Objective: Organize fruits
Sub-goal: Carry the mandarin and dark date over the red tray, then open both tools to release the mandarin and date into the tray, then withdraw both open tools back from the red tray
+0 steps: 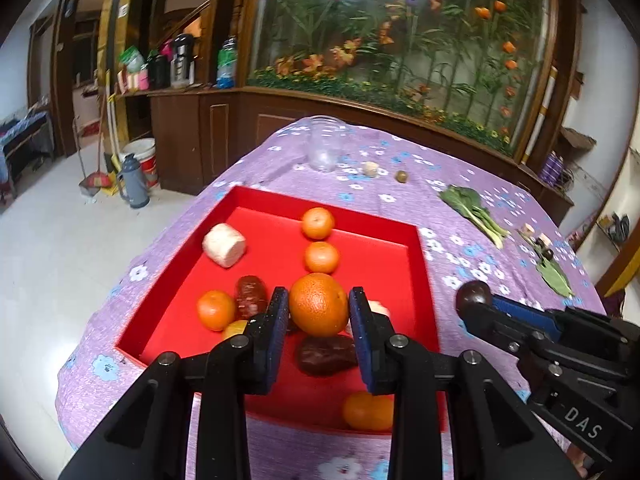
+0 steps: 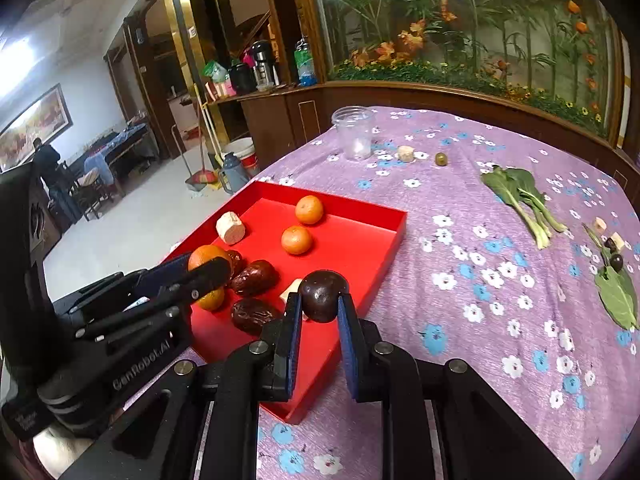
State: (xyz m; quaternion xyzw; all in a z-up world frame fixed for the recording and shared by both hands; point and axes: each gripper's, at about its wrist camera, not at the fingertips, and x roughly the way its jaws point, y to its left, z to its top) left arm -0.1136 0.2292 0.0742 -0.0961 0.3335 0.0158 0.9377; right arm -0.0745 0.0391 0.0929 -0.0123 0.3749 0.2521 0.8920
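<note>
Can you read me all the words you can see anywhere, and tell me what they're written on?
"DAS": on the black body of the right gripper, in the left wrist view; more letters may be cut off.
"GenRobot.AI": on the black body of the left gripper, in the right wrist view.
Labels on the shelf bottles: too small and blurred to read.

In my left wrist view, the fingers (image 1: 362,312) hide most of a pale piece (image 1: 379,307) in the red tray (image 1: 424,280), and the gripper frame cuts off a tangerine (image 1: 366,410) at the near wall. I cannot identify the small pieces (image 2: 608,240) near the table's right edge.
</note>
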